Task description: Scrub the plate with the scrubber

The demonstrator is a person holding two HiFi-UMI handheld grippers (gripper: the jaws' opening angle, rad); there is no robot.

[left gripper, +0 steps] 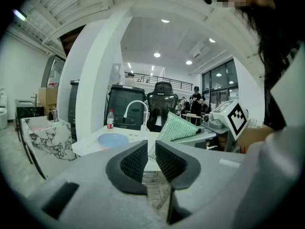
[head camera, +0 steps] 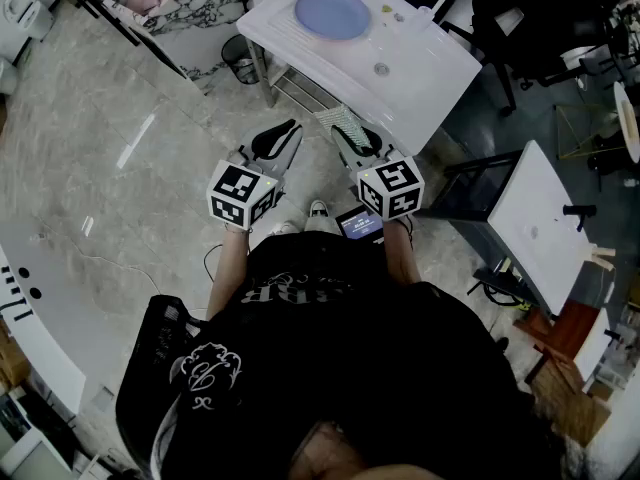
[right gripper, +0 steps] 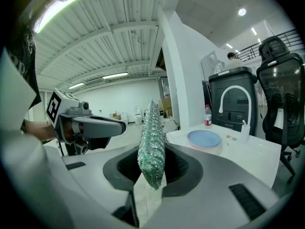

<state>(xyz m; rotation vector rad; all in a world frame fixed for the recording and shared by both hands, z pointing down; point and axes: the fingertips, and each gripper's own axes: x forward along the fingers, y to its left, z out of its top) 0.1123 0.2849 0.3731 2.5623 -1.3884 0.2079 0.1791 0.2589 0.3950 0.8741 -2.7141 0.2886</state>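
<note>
A person (head camera: 330,368) in a dark top is standing a little back from a white desk (head camera: 430,73). They are holding a gripper in each hand at waist height, both pointing toward the desk and tipping slightly downward.

The left gripper (head camera: 287,128) is carrying nothing. Its fingers (left gripper: 133,162) are sitting closed, tip nearly against tip, with only the desk's edge and a wire rack (left gripper: 153,187) showing past them.

The right gripper (head camera: 347,134) is clamping the scrubber (right gripper: 151,137), a green, glittery mesh pad. Its fingers (right gripper: 183,168) are pressing on the pad's lower part from both sides. The rest of the pad is standing up edge-on and sticking out well beyond the tips.

The two grippers are hanging side by side, near each other but apart, over the floor just short of the desk's front edge.

The plate (head camera: 332,13), pale blue and round, is lying flat on the far part of the desk top, well apart from the scrubber and from both grippers. A white tap (right gripper: 233,97) is arching over the desk near the plate, and a small bottle (right gripper: 208,115) is standing just beyond the plate.
</note>
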